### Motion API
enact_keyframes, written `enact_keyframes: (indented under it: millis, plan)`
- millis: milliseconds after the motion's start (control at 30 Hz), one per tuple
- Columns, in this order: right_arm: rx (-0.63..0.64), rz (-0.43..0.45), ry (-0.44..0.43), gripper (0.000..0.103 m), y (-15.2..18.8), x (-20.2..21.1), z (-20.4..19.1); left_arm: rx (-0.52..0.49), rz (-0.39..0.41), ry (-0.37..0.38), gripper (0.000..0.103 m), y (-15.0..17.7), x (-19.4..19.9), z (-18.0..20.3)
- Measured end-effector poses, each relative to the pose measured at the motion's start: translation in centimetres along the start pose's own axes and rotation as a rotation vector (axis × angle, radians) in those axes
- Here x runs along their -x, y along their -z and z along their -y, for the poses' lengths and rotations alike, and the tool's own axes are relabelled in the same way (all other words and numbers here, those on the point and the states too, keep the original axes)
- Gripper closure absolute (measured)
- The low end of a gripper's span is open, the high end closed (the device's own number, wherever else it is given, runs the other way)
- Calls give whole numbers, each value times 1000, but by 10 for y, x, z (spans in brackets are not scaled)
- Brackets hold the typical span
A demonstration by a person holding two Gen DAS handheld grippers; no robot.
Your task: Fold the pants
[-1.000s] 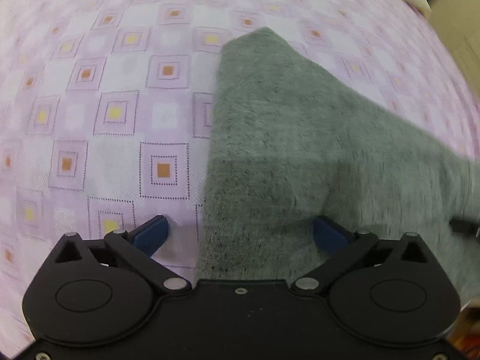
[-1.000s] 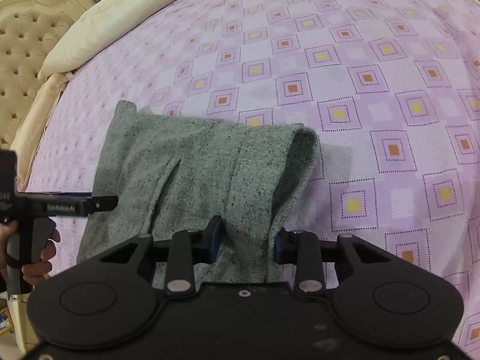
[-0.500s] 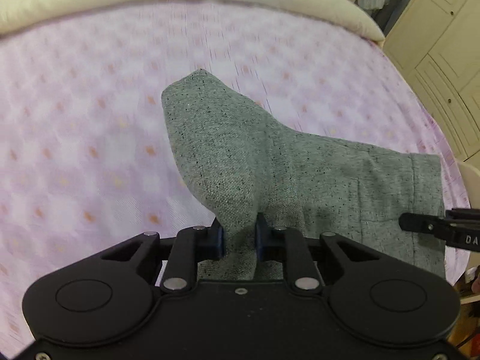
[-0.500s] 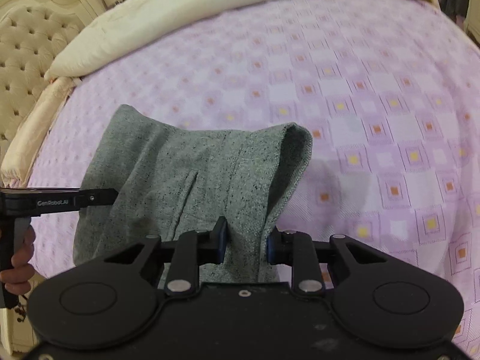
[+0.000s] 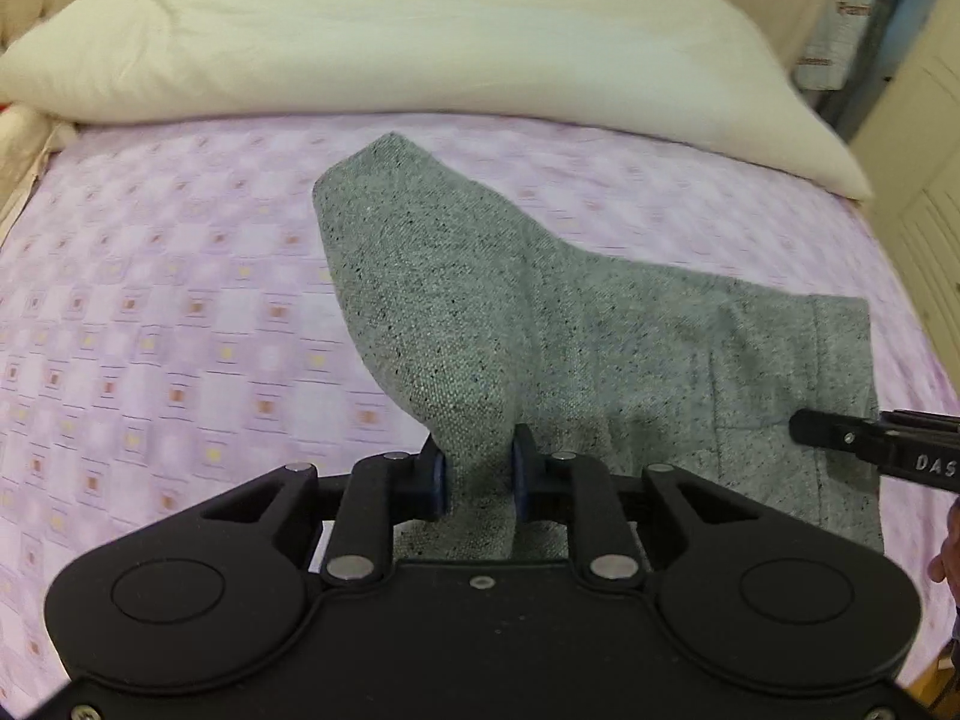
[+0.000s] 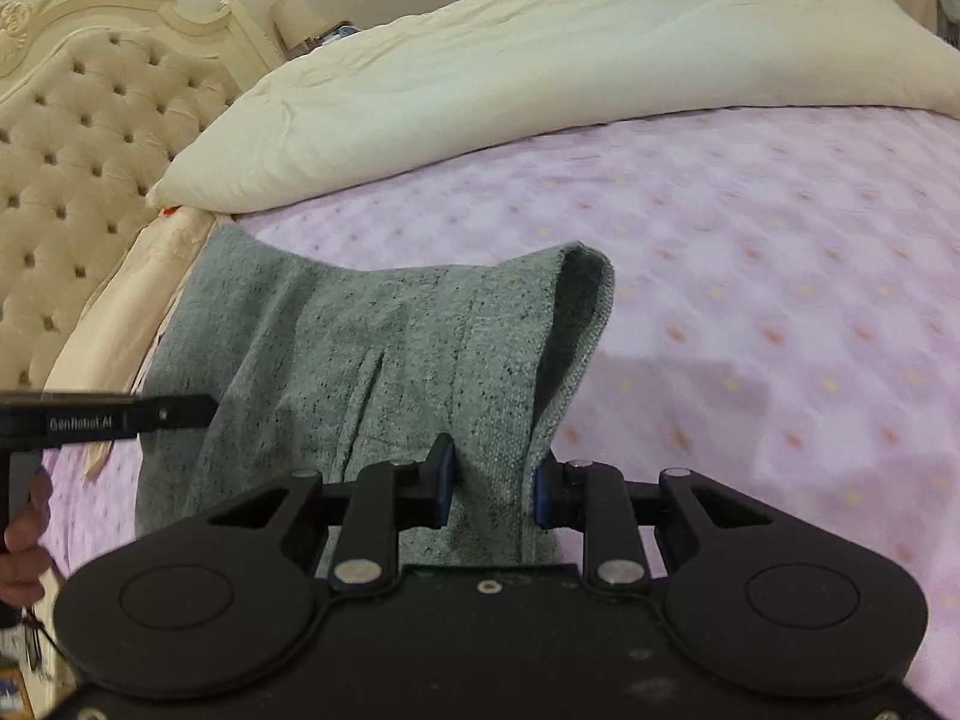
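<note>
You are holding the grey pants (image 5: 480, 324) lifted off the purple patterned bed (image 5: 150, 330), with a hand-held gripper clamped on each end of one edge. In the left wrist view, your left hand-held gripper (image 5: 478, 471) is sitting at the lower centre of the frame, its blue pads pressing a bunched fold of fabric between them, though the jaws are easing slightly apart at this moment while the cloth is staying pinched. The pants are rising from that pinch into a peak at the middle of the frame and then draping down to the right, where the rest is lying flat on the bed.

In the right wrist view, your right hand-held gripper (image 6: 493, 483) is likewise gripping a gathered piece of the same garment at the lower centre, with the hemmed edge curling over at the upper right of the fabric. The other gripper's black body is poking in from the left edge of that frame.

You are pinching two points of one edge so the cloth is hanging evenly between them and can be carried over as a single flap, probably onto the part still resting on the bed. The cream duvet (image 5: 390, 36) is lying across the top of both frames, well apart from the pants, so it is not getting in the way of the fold
</note>
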State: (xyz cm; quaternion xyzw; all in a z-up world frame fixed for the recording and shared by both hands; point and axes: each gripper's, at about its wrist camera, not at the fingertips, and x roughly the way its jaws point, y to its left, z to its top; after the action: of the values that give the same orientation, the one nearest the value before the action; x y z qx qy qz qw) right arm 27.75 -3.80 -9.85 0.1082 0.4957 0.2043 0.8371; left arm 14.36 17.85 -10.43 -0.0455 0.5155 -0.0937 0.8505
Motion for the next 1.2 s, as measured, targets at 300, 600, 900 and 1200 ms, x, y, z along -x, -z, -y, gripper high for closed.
enact_keyframes:
  millis: [300,600,900,1200]
  plan:
    - [-20,-40,357,68,-8,-79,-7,143,-75,-322,64,15,-62,-77]
    - [-33,59,296,68,18,-19,-43,91,1,-292,60,18,-19,-37]
    - [30,68,261,68,45,30,-80,41,58,-248,57,37,23,38]
    - [98,94,268,67,67,79,-91,62,58,-210,52,58,57,83]
